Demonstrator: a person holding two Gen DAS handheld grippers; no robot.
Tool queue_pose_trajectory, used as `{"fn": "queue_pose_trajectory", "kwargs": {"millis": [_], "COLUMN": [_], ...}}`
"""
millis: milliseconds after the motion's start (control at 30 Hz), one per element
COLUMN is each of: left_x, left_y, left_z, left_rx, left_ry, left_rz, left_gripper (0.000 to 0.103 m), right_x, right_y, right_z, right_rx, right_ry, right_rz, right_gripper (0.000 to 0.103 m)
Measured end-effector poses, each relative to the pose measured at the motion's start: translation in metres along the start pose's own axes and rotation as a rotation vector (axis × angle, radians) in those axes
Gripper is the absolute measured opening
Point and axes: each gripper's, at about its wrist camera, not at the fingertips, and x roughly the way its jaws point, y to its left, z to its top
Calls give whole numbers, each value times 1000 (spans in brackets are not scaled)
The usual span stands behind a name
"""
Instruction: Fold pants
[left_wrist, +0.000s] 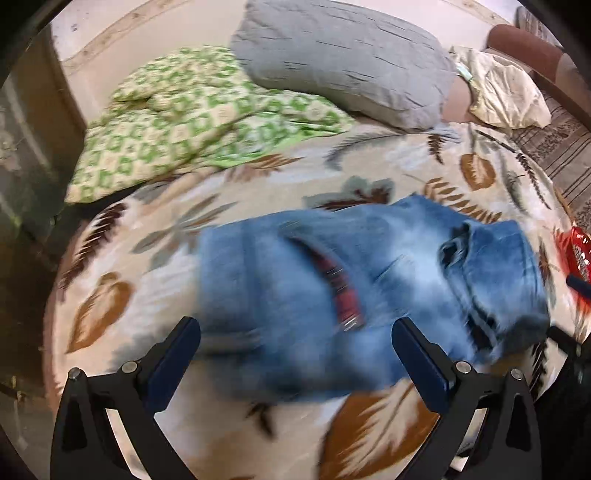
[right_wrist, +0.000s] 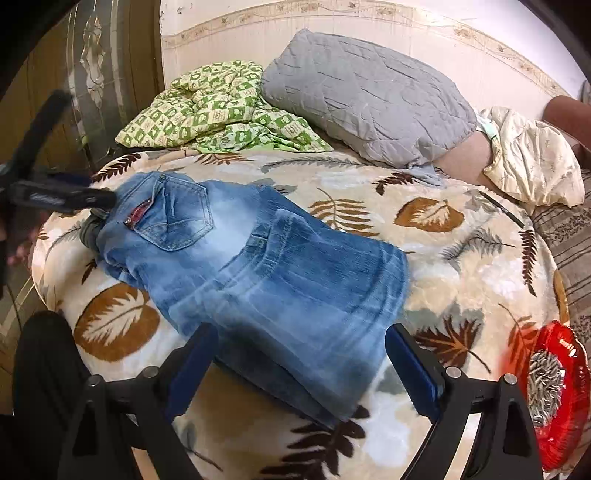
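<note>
Jeans (right_wrist: 258, 254) are lying folded on the leaf-print blanket (right_wrist: 443, 258), waistband end toward the left gripper (left_wrist: 295, 354). Both grippers are hanging jaws apart, gripping nothing (left view is blurred). Right gripper (right_wrist: 301, 363) is hovering over the leg end.

1 pair of jeans (right_wrist: 255, 254) folded on bed, 1 leaf-print blanket (right_wrist: 443, 266), 1 grey pillow (right_wrist: 369, 96), 1 green checked quilt (right_wrist: 221, 110), 1 cream cloth (right_wrist: 532, 162), 1 red dish (right_wrist: 554, 398), 2 claws: left claw (left_wrist: 295, 350), right claw (right_wrist: 301, 354)
</note>
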Motion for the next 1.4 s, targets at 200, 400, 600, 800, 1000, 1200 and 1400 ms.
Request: {"fn": "queue_pose_trajectory", "kwargs": {"millis": [200, 400, 600, 800, 1000, 1200, 1400], "left_x": [-4, 22, 61, 101, 93, 55, 84], "left_y": [27, 39, 56, 72, 70, 86, 75], "left_z": [-27, -53, -58, -62, -49, -28, -38], "left_rx": [-69, -145, -174, -249, -203, -139, -57], "left_ry": [29, 76, 75, 127, 138, 53, 153], "left_rz": [-74, -116, -135, -274, -312, -363, -267], "left_gripper": [103, 103, 103, 103, 55, 39, 41], "right_x": [10, 12, 37, 78, 118, 104, 115], "right_y": [16, 43, 104, 161, 189, 192, 196], "right_z": [9, 15, 27, 33, 23, 33, 36], "right_rx": [21, -33, -214, -420, -516, -447, -427], "right_ry": [6, 12, 24, 33, 106, 89, 132], "right_rz": [39, 184, 203, 142, 81, 157, 174], "right_gripper": [94, 94, 94, 93, 65, 34, 34]}}
